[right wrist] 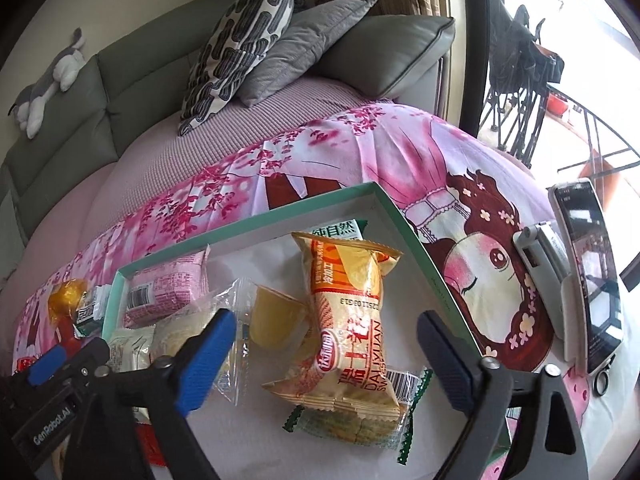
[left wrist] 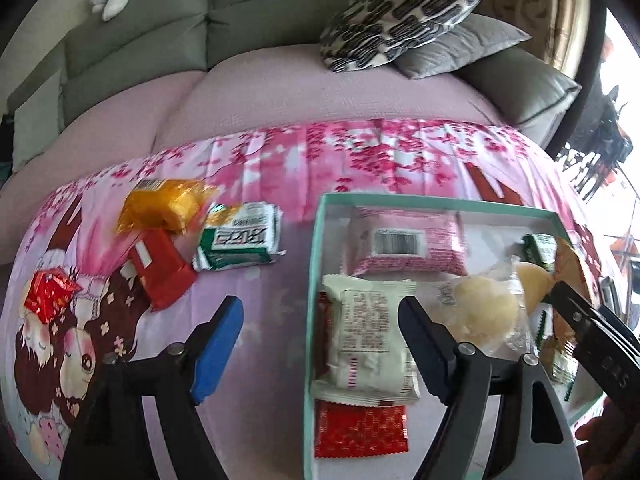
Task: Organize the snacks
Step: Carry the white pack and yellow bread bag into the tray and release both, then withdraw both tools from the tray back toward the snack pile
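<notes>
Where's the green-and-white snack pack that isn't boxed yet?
Left wrist view, left of the teal box: the green-and-white pack lies on the blanket beside the orange-wrapped snack.

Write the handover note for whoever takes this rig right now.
Left claw: open, empty, over the box's near left wall.
Right claw: open, straddling the orange-yellow snack bag, not pressing it.
Done: teal box holds the bag, pink pack, cream pack, clear-wrapped pastry, and more.
Left: on the blanket beside the box lie the green-white pack, amber-wrapped snack, red bar, red foil piece.
</notes>
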{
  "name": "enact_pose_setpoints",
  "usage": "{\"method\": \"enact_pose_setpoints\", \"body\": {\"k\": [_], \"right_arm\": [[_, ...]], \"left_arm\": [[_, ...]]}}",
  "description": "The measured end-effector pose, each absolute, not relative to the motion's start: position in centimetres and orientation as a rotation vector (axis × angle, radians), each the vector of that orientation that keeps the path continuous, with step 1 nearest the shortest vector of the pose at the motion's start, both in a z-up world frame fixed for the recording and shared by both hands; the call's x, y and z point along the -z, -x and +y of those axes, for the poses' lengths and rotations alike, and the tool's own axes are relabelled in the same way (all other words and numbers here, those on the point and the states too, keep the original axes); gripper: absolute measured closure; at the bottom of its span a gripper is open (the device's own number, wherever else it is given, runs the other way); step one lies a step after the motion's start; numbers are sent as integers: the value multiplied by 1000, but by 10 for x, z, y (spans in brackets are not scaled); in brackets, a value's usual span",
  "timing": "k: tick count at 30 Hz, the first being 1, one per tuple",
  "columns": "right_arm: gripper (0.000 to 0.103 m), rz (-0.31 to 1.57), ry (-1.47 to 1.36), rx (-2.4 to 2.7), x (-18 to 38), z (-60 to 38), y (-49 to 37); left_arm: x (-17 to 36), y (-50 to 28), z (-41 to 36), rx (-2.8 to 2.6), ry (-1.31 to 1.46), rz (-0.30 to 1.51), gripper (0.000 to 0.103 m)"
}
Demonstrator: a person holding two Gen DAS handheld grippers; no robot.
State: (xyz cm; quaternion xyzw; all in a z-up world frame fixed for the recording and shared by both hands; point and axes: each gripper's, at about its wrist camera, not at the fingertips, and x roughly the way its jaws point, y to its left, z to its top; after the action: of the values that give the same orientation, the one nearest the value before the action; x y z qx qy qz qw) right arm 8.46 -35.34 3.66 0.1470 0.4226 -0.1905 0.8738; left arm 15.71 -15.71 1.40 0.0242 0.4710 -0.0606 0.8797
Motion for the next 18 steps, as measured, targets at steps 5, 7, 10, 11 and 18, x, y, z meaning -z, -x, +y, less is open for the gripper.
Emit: {"method": "enact_pose_setpoints", "body": {"k": [5, 7, 10, 11, 18], "right_arm": [[0, 873, -284, 399, -38, -351, -85], [0, 873, -279, 397, -38, -350, -85], [0, 869, -266, 397, -41, -347, -85], [0, 866, -258, 399, -42, -345, -85], [0, 834, -231, 395, -57, -333, -85]], "left_arm": [[-4, -164, -146, 58, -18, 1025, 20], [-1, -166, -142, 32, -5, 1039, 18], [3, -167, -138, 14, 16, 1047, 8], [3, -167, -137, 12, 21, 1047, 8], [6, -166, -136, 3, 17, 1053, 8]]}}
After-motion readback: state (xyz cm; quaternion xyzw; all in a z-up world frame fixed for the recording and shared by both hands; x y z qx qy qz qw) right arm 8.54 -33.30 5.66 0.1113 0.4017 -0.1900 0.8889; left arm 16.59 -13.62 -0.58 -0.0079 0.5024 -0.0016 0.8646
